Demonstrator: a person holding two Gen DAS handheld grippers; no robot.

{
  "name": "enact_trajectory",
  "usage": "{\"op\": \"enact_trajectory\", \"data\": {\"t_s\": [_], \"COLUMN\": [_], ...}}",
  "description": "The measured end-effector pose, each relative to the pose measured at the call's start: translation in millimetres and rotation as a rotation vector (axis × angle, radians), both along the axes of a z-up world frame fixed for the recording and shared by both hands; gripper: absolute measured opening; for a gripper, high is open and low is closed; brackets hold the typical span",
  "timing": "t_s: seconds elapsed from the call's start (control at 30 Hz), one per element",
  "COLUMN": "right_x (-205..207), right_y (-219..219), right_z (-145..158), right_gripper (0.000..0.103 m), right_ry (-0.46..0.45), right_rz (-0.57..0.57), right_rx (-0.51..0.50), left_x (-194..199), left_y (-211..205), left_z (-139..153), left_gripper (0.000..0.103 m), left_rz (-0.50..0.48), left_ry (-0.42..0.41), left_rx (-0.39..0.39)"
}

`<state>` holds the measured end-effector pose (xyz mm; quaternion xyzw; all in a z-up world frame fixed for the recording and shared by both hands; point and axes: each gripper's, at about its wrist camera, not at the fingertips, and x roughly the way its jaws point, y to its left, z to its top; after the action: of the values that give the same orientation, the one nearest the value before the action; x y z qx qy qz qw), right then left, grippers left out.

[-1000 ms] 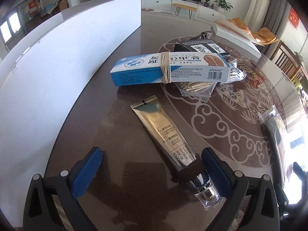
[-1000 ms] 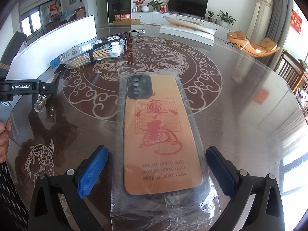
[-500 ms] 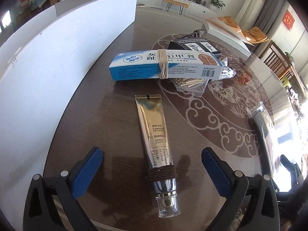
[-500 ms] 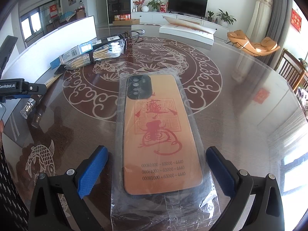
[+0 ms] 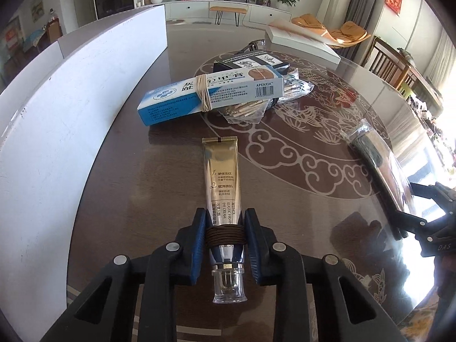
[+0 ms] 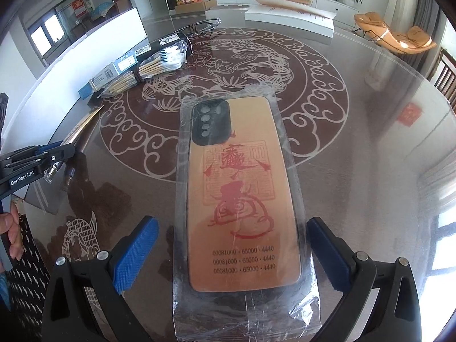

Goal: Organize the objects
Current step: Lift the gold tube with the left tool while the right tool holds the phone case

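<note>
Now: left gripper (image 5: 225,238) has just closed, blue pads clamped on both sides of a gold cream tube (image 5: 223,182), at the neck end where a brown cord (image 5: 225,233) is wound round it. Tube lies flat on the glass-topped table (image 5: 119,188), clear cap (image 5: 229,287) toward the camera, crimped end pointing away. Beyond the crimped end, apart from it: blue-and-white carton (image 5: 211,94) w/ a rubber band (image 5: 203,92) round its middle, resting partly on a clear bag of wooden sticks (image 5: 248,108); a black box (image 5: 250,64) sits behind the carton, touching it. White board (image 5: 65,108) stands upright along the table's left edge. Right gripper (image 6: 232,253) is wide open, pads not touching anything; between them, on the table, lies an orange phone case (image 6: 242,188) in a clear plastic sleeve (image 6: 245,313), camera cutout at the far end, red print and rows of digits on its back. Sleeve edges lie inside the gap on both sides. Right-wrist view also shows the left gripper at frame left w/ the tube's cap end in it, and part of a hand (image 6: 12,236) below. Carton, sticks and black box are at far left in that view, well apart from the phone case.
</note>
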<state>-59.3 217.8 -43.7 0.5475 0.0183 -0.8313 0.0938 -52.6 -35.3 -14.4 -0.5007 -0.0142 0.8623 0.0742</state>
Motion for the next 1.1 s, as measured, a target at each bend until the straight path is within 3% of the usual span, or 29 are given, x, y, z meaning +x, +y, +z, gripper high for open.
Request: {"op": "enact_trajectory", "data": {"t_s": [0.13, 0.17, 0.2, 0.23, 0.3, 0.7, 0.77, 1.1], "right_x": [-24.8, -26.6, -27.0, -27.1, -26.2, 13.4, 14.8, -11.0], "right_y": [-9.5, -10.6, -11.7, -11.2, -4.1, 0.0, -5.2, -85.4], "right_z": [-2.2, -1.0, 1.6, 4.7, 8.2, 65.5, 74.5, 130.3], "right_gripper": [0.103, 0.096, 0.077, 0.076, 0.075, 0.075, 0.075, 0.075], "right_ry": [-0.028, -0.022, -0.010, -0.006, -0.028, 0.067, 0.082, 0.168], "right_rz": [0.050, 0.058, 0.061, 0.064, 0.047, 0.034, 0.044, 0.170], "right_rx": [0.036, 0.041, 0.066, 0.070, 0.001, -0.092, -0.110, -0.224], "left_x": [11.4, 16.2, 19.5, 23.3, 30.6, 58.1, 64.8, 86.4], "left_y": [-4.4, -5.5, -6.8, -9.6, -14.7, -37.8, -43.1, -106.5], "left_z": [16.0, 19.2, 21.7, 24.6, 30.0, 66.1, 76.2, 137.7], "left_gripper": [0.027, 0.027, 0.027, 0.027, 0.027, 0.026, 0.021, 0.016], "left_rz": [-0.004, -0.005, -0.005, -0.002, 0.003, 0.042, 0.050, 0.153], "left_ry": [0.041, 0.055, 0.065, 0.074, 0.091, 0.229, 0.257, 0.400], "left_rx": [0.058, 0.062, 0.067, 0.076, 0.101, 0.196, 0.212, 0.359]}}
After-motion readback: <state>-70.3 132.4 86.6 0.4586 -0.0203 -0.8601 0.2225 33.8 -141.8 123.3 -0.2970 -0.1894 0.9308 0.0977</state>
